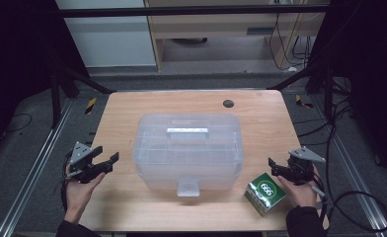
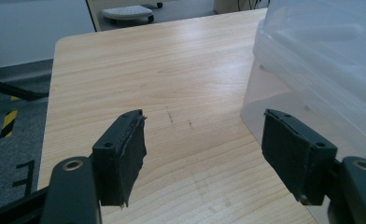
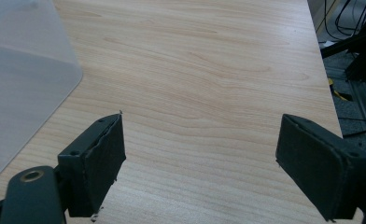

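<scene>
1. Right now the big clear box (image 1: 188, 150) sits in the middle of the high view, on the wooden bench (image 1: 127, 106).
2. Its lid is on, with a pale handle (image 1: 187, 131) on top and a small latch (image 1: 188, 188) on the side that faces the person.
3. Its long side runs from the left of the frame to the right, so one short end faces each hand.
4. At the lower left of the high view, the left tongs (image 1: 110, 161) point toward the box's left end and are near it but not touching.
5. In the left gripper view, the left tongs (image 2: 204, 151) stand wide with nothing between them, and the box wall (image 2: 312, 70) is at the right edge, just beside the right jaw.
6. At the lower right of the high view, the right tongs (image 1: 273, 166) point toward the box's right end, with a gap between.
7. In the right gripper view, the right tongs (image 3: 200, 163) are wide too and hold nothing; the box corner (image 3: 22, 70) is at the upper left.
8. A small green box (image 1: 265, 193) lies at the lower right of the high view, just beside the right tongs and nearer to that hand than to the other.
9. I think both hands are about as close to the big box, one at each end.
</scene>
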Tool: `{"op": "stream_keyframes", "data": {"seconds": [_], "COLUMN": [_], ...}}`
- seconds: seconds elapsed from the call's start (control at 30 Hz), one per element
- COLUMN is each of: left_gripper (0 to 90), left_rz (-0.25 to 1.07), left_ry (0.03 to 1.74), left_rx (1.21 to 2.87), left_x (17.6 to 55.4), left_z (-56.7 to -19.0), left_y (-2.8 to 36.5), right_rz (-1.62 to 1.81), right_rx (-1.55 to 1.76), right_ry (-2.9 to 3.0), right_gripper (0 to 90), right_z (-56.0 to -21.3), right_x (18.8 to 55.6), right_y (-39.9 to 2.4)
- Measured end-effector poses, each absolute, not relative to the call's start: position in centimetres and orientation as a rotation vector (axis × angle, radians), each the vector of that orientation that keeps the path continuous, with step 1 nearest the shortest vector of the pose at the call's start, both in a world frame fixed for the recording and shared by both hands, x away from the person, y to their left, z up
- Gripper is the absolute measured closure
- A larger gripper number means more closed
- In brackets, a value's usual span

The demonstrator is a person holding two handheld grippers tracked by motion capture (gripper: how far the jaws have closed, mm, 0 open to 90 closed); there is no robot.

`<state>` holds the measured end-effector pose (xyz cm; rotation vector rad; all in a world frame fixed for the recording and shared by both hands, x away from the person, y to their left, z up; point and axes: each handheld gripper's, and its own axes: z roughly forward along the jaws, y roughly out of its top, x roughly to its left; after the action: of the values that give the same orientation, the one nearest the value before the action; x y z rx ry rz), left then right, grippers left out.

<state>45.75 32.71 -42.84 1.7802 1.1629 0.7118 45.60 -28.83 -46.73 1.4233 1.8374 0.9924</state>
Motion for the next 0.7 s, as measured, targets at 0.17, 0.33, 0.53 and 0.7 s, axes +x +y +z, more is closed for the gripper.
{"op": "stream_keyframes", "data": {"seconds": [0.17, 0.33, 0.53, 0.7], "left_gripper": [28.1, 27.8, 27.8, 27.8], "left_rz": [0.704, 0.710, 0.730, 0.749], "left_ry": [1.139, 1.112, 1.078, 1.038], "left_rx": [1.807, 1.811, 1.806, 1.795], "left_x": [45.8, 45.8, 46.0, 46.1], "left_z": [-42.6, -41.8, -40.4, -38.8], "left_y": [32.5, 32.5, 32.4, 32.4], "right_rz": [0.995, 0.991, 0.981, 0.986], "right_rx": [1.417, 1.423, 1.424, 1.417], "right_ry": [1.838, 1.836, 1.853, 1.854], "right_gripper": [15.8, 15.9, 16.4, 17.1], "right_z": [-46.7, -46.8, -47.0, -46.8], "right_x": [45.5, 45.4, 45.5, 45.4], "right_y": [-28.8, -28.9, -28.7, -28.6]}}
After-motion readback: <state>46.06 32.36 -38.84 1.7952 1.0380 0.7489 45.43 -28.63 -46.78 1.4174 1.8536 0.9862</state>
